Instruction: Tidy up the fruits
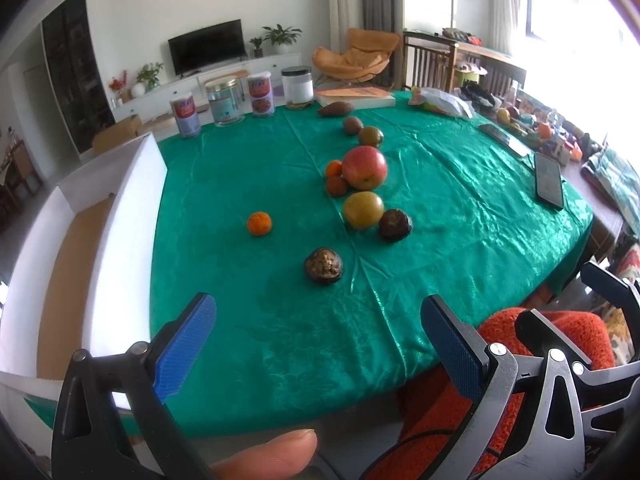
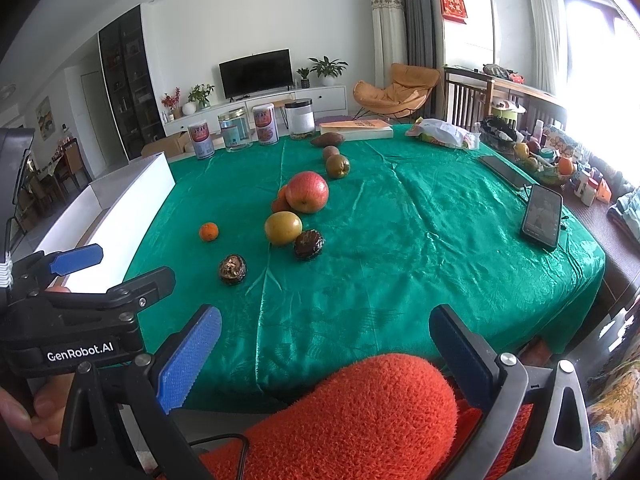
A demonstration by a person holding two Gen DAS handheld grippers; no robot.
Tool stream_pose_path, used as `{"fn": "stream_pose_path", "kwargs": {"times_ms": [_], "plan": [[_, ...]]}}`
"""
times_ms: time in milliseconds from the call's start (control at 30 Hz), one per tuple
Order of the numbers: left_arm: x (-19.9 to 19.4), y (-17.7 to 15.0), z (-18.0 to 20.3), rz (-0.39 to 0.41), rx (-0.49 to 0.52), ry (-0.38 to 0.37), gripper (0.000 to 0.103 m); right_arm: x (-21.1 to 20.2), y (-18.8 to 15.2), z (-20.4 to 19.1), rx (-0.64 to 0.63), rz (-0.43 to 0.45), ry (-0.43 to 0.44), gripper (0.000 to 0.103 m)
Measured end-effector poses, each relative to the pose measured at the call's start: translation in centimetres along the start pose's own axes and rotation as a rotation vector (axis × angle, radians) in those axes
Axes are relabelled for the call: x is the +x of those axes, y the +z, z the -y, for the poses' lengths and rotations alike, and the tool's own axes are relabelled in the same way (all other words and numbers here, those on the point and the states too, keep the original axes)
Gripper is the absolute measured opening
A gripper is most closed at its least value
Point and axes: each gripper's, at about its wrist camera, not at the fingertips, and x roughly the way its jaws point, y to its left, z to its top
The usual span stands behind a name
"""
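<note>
Fruits lie in a line on the green tablecloth (image 1: 460,208): a red apple (image 1: 364,167), a yellow-green fruit (image 1: 363,210), two dark wrinkled fruits (image 1: 323,265) (image 1: 395,224), a lone small orange (image 1: 259,223), more small oranges (image 1: 334,169) and brown-green fruits (image 1: 370,136) behind. An open white box (image 1: 120,216) stands at the table's left. My left gripper (image 1: 320,340) is open and empty above the near table edge. My right gripper (image 2: 326,346) is open and empty, also at the near edge; the apple (image 2: 307,192) lies well ahead.
Several jars and cans (image 1: 224,100) and a book (image 1: 354,98) stand along the far edge. Phones (image 1: 549,179) and clutter (image 1: 532,124) lie at the right. An orange fuzzy cushion (image 2: 352,412) sits below the grippers. The left gripper shows in the right wrist view (image 2: 76,260).
</note>
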Motion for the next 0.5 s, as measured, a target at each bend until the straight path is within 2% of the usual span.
{"fn": "stream_pose_path", "kwargs": {"times_ms": [500], "plan": [[0.14,-0.04,0.08,-0.006,-0.003,-0.001,0.102,0.14,-0.19,-0.09,0.001,-0.003,0.001,0.103]]}}
